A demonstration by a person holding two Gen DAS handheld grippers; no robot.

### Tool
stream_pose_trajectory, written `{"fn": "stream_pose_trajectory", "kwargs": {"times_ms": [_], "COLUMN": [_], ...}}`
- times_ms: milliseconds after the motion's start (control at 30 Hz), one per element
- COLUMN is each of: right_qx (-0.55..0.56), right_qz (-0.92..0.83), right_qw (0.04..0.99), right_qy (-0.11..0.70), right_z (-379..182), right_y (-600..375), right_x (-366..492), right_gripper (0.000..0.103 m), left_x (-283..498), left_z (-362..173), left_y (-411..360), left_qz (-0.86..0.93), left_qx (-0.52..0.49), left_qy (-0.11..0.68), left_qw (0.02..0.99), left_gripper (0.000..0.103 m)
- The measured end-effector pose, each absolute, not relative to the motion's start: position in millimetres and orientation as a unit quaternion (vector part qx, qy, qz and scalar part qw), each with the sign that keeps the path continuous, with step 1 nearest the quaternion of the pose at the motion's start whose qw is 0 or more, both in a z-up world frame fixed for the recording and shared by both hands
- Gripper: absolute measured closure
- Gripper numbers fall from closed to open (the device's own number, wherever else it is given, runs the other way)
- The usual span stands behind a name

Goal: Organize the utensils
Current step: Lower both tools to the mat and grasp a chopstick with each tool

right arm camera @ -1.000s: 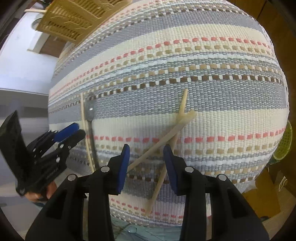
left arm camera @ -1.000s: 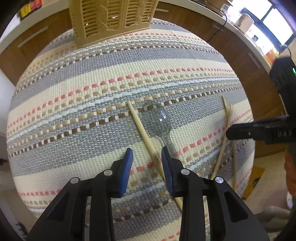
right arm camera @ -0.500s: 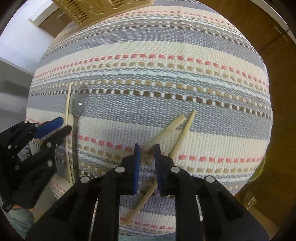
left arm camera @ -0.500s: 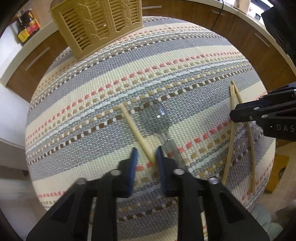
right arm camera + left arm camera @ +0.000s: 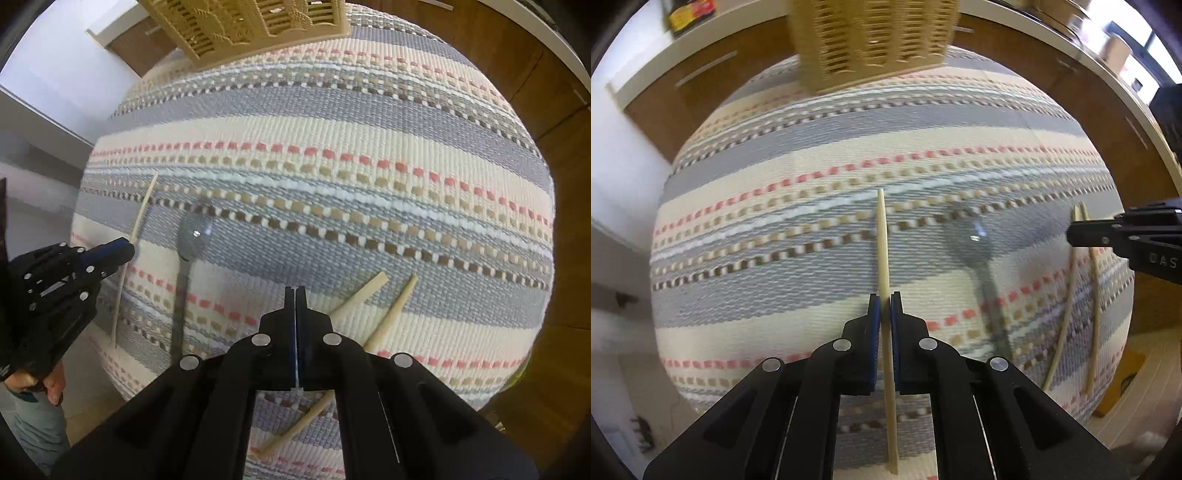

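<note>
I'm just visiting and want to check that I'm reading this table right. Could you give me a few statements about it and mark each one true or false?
1. The left gripper is shut on a chopstick. True.
2. The spoon sits inside the basket. False: it lies on the striped cloth, well short of the basket.
3. Two other chopsticks lie on the cloth on the far side of the spoon from the held one. True.
4. The cloth is plain white. False: it has grey and cream stripes with red and brown dashes.
</note>
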State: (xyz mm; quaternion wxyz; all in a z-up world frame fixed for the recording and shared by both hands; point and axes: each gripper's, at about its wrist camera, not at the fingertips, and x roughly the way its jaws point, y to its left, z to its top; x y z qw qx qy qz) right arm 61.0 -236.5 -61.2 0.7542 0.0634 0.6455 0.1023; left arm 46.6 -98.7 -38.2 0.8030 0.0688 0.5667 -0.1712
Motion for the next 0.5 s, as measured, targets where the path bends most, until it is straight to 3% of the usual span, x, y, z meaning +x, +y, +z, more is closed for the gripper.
{"fn": "stream_pose_trajectory", "kwargs": {"times_ms": [100,233,500], "right_qx": [0.105,0.143,0.165], "right_qz": [0.102,0.067,0.006], "right_qw": [0.730,0.709,0.696], "right_qy": [0.668,0.687,0.699], "right_z": [-66.3,-75.8,-81.6], "right_y": [-240.7,-251.3,-250.0], "right_x": [61.2,48.7,58.1], "right_gripper": [0.100,0.077,0.077], "left_x": [54.5,58.8,54.4], "left_z": [-42.7,-43.6,-45.7], "left_y": [-88.5,-85.8,-99.1], "left_qz": [-0.171,-0.186,-0.206], "left_qx": [0.055,0.059,0.082], "left_qy": [0.578,0.577,0.564], "left_qw": [0.796,0.793,0.796], "left_gripper": [0.099,0.099,0.097]}}
